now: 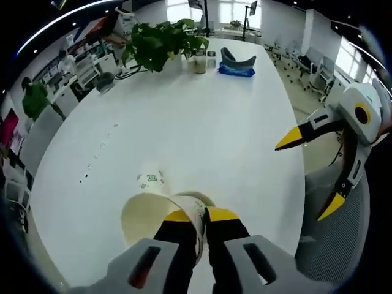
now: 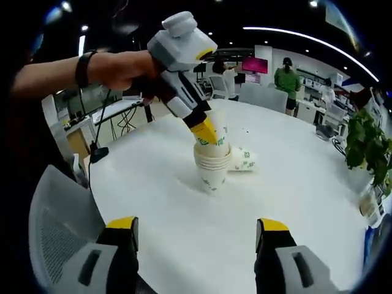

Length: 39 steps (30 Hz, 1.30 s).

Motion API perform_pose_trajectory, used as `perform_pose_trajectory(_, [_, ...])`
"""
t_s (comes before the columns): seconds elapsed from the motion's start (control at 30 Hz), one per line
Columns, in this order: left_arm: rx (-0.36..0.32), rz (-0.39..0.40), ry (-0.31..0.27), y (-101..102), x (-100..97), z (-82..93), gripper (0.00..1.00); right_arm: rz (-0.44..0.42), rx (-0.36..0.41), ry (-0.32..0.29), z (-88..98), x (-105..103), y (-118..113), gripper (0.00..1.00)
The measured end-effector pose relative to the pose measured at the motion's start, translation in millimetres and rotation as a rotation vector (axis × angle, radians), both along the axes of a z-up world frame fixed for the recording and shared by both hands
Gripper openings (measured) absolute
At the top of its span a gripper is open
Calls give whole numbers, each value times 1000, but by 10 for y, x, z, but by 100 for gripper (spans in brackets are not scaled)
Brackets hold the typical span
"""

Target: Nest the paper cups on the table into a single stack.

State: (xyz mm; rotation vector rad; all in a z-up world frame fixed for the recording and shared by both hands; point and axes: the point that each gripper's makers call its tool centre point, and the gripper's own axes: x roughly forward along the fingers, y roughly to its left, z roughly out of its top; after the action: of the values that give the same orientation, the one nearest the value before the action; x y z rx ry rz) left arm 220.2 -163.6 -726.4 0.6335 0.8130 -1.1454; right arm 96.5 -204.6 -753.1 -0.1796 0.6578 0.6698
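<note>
On the white bench (image 2: 184,202), a stack of paper cups (image 2: 212,166) is seen standing upright, and its top cup's rim is pinched by the left tongs (image 2: 207,133), which are closed on it. One loose cup (image 2: 244,160) is laid on its side, touching the stack at three o'clock. The right tongs (image 2: 197,231) are held wide open with nothing in them, well apart from the stack at six o'clock.

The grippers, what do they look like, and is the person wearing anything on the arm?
Each gripper has a grey and white body, black jaws and yellow tips: left gripper, right gripper. A dark band circles the wrist of the hand holding the left one.
</note>
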Motion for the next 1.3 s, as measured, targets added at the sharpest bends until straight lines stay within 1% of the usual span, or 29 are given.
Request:
perform_pose_trajectory(0.23, [-5,-6,3,-25,2,-12,6,6,5,2,7,19,37,79])
perform_pose_trajectory(0.47, [0,-7,-13,-1,26,1,10,5,8,7,-11,26,35,79])
perform_pose_trajectory(0.8, [-29,30,-32,98,38,103,20,11,8,8,-4,16,47,79])
perform_pose_trajectory(0.9, [-25,37,-59,143,65,144,25,13,8,6,11,23,51,79])
perform_pose_trajectory(0.97, [-39,54,-71,199,75,194,28,12,11,-3,44,31,48,79])
perform_pose_trajectory(1.1, [-96,93,-57,252,59,276,29,13,17,-4,58,43,61,79])
perform_pose_trajectory(1.13, [-108,106,-58,279,14,321,29,15,16,-5,61,38,69,79])
perform_pose_trajectory(1.23, [-129,141,-54,378,-14,330,31,18,16,-5,87,38,88,78])
perform_pose_trajectory(1.3, [-131,154,-54,434,-75,330,32,19,17,-6,91,44,92,78])
